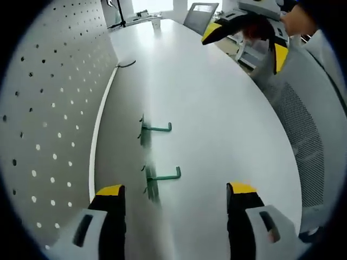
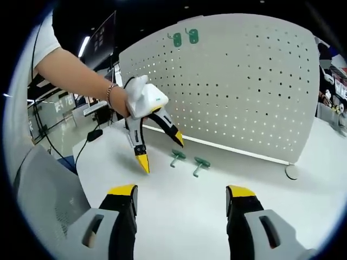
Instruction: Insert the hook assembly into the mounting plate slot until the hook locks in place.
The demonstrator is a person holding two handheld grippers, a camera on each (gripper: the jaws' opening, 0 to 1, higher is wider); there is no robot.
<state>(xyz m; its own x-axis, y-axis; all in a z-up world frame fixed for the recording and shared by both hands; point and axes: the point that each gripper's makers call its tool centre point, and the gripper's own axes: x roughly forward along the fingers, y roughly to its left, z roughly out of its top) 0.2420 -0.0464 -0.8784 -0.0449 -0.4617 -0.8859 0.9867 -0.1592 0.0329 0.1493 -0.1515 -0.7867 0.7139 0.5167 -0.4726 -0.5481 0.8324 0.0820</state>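
Two green metal hooks [image 2: 187, 161] lie on the white worktop [image 2: 217, 206] near its rear edge, just before the white perforated pegboard [image 2: 244, 86]. Both hooks are ungrasped. The left gripper [image 2: 158, 145] hovers above them with jaws released; the right gripper [image 2: 180, 190] likewise. Risk: a skewed pickup would jam the hook at the slot.

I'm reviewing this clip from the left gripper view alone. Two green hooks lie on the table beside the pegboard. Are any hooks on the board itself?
Observer: Yes. The right gripper view shows two mounted green hooks near the top edge of the pegboard.
Operator: Where does the left claw sit relative to the loose ones?
Observer: The left claw hangs open, tips down, beside the loose hooks. It appears to touch neither.
Operator: Anything else on the table?
Observer: A small round disc lies by the board's bottom corner, at the right of that view.
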